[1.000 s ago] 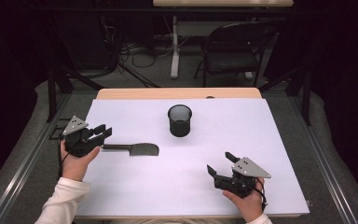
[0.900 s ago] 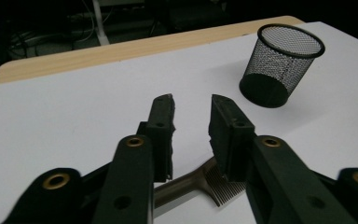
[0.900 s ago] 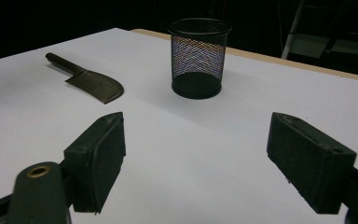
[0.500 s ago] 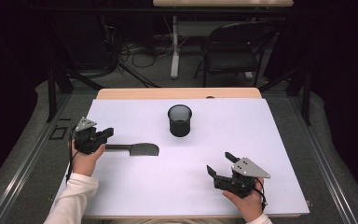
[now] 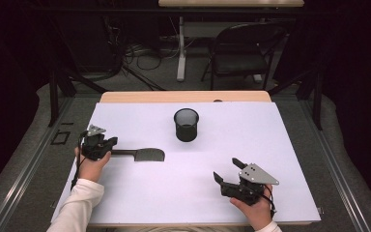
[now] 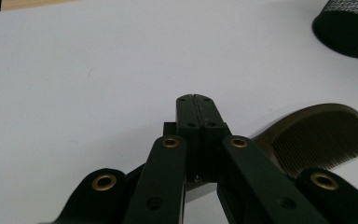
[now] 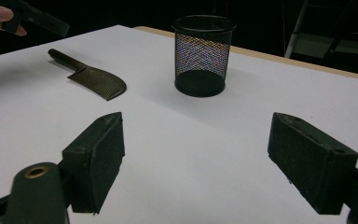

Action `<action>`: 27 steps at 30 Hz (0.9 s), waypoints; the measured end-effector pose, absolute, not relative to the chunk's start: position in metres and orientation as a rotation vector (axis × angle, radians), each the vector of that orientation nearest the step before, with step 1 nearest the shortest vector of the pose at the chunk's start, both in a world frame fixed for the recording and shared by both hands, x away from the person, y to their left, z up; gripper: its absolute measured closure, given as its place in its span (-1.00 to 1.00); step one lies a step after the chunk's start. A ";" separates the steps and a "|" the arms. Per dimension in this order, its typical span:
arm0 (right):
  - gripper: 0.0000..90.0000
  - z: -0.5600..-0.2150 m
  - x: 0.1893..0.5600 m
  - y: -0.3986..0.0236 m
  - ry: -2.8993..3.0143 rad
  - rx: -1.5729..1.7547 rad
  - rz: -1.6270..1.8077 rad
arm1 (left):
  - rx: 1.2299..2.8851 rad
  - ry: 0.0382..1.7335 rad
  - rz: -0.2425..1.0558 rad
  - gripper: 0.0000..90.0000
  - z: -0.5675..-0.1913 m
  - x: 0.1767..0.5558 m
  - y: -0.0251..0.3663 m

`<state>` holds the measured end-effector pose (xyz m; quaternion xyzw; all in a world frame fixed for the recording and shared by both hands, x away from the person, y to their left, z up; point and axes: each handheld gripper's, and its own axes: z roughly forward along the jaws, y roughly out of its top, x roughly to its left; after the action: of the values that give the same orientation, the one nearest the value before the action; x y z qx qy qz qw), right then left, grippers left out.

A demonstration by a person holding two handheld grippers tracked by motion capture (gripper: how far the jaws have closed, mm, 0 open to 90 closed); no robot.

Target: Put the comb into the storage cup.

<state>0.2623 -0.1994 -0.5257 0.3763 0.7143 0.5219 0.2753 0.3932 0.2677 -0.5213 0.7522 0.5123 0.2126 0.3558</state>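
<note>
One comb (image 5: 149, 154), one mesh cup (image 5: 186, 124), two pairs of tongs. Comb flat on the white table (image 5: 280, 145), left of the cup and well apart from it. Left tongs (image 5: 110, 143) pressed together over the comb's handle, the shut seam and fine comb teeth plain in the left gripper view. Right tongs (image 5: 227, 170) spread wide, empty.

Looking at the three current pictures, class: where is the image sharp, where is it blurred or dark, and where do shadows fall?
High view: the white table is evenly lit, the room behind nearly black. Left gripper view: the closed jaws loom soft and close; the comb beside them shows fine teeth. Right gripper view: the near pads blur, while the mesh cup stands sharp with a faint shadow.
</note>
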 end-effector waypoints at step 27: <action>-0.59 -0.527 0.263 -0.199 1.943 1.012 1.388 | 2.024 1.413 0.517 1.00 -0.546 0.405 0.268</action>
<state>0.2634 -0.1994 -0.5272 0.3755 0.7213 0.5152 0.2708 0.4048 0.2680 -0.5457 0.7644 0.5336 0.1951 0.3049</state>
